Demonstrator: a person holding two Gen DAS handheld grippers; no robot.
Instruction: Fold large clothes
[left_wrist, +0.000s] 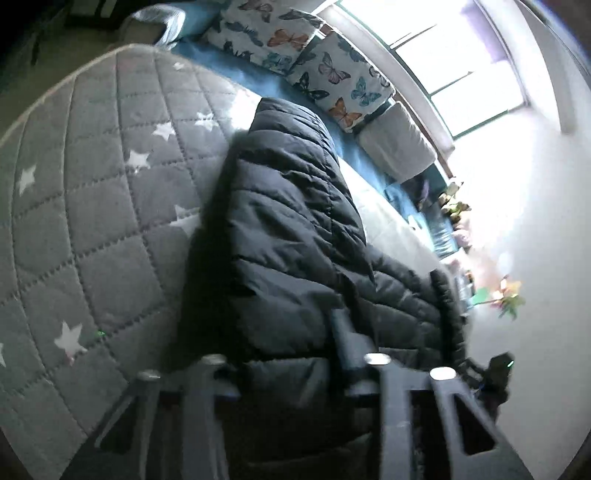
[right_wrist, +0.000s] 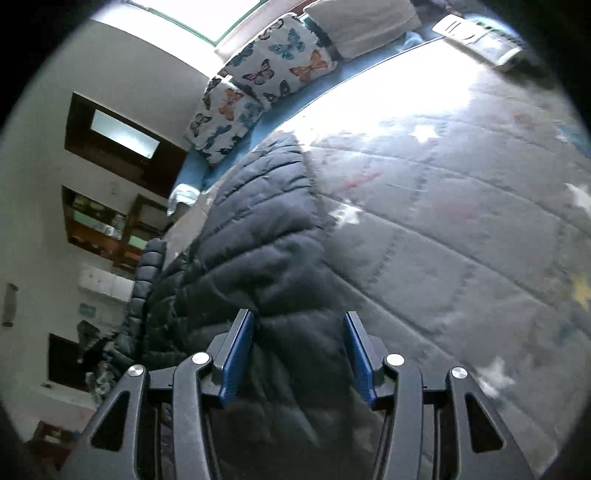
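Note:
A black quilted puffer jacket (left_wrist: 295, 221) lies lengthwise on a grey quilted bedspread with white stars (left_wrist: 103, 184). At the jacket's near end, my left gripper (left_wrist: 280, 343) is blurred, and dark fabric fills the gap between its fingers (left_wrist: 343, 339). In the right wrist view the same jacket (right_wrist: 258, 229) runs away from me. My right gripper (right_wrist: 299, 317) is shut on a thick fold of it, with the blue pads (right_wrist: 236, 362) pressing in from both sides. The bedspread (right_wrist: 461, 221) lies to the right.
Butterfly-print pillows (left_wrist: 317, 70) and a plain grey pillow (left_wrist: 399, 144) line the far side of the bed under a bright window (left_wrist: 461, 55). A blue sheet (left_wrist: 236, 70) shows beside them. Dark wall shelves (right_wrist: 107, 221) and a white wall stand off to the left.

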